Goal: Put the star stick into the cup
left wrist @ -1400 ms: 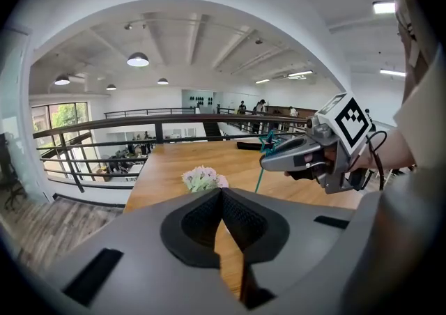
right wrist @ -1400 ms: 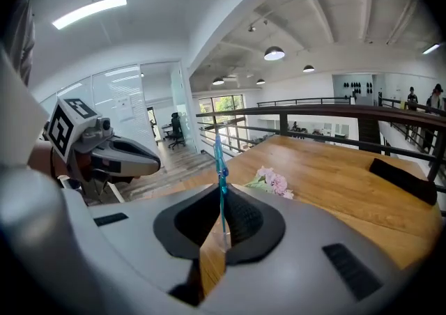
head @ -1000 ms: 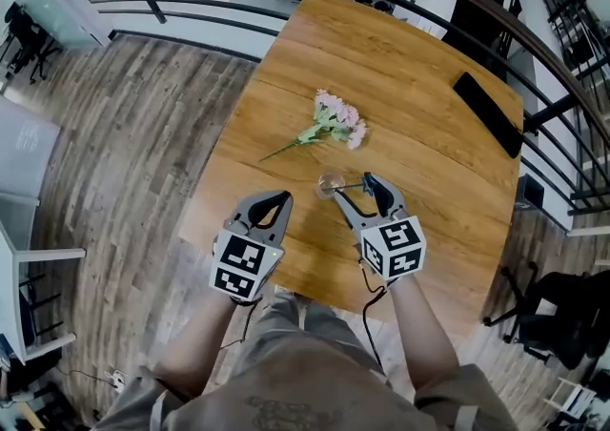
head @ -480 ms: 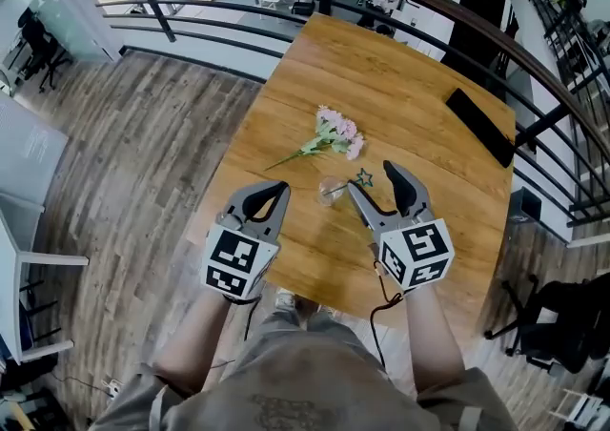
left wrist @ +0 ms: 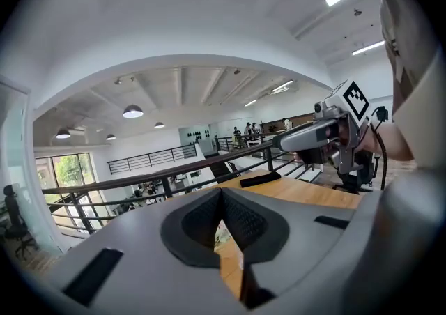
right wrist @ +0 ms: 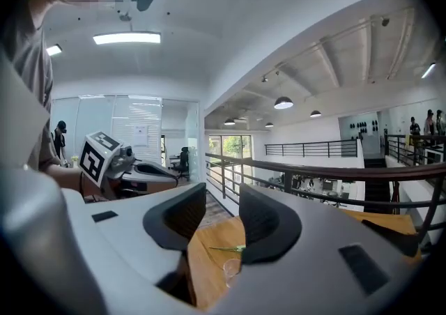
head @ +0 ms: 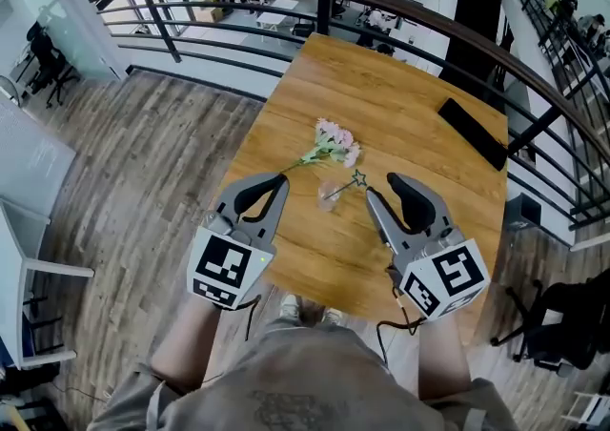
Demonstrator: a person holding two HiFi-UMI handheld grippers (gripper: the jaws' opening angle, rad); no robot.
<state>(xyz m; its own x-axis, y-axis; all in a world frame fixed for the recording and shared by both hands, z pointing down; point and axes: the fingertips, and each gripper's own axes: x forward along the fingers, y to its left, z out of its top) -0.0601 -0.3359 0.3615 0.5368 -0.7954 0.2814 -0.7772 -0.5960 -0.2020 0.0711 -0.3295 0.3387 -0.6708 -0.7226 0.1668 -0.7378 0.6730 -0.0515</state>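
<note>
My left tongs (head: 271, 188) are shut, pad against pad, with nothing between them. They hang over the near left part of the light brown wooden table (head: 410, 105), tips pointing away from me. My right tongs (head: 389, 189) have their jaws apart and are closing just now. The gap between them is empty, and through it the right gripper view shows only the table top, with the cup and stick lying beyond the tips.

The small clear glass cup (head: 329, 195) stands upright on the table, between the two pairs of tips and a little ahead of them. Neither pair touches it. The thin green stick with a star at its end (head: 358, 178) is in the cup. Its lower end sits inside the glass and its shaft leans over the rim towards my right. The star is up in the air, near the inner jaw of the right tongs but apart from it. Whether the lower end reaches the bottom I cannot quite tell — the glass shows too small.

Just beyond the cup a bunch of pale pink flowers (head: 334, 141) lies on its side, green stem trailing to the left. Near the far right edge lies a flat black oblong (head: 471, 132) — I can't make out what it is. A dark metal railing (head: 323, 10) curves round the far side of the table.
</note>
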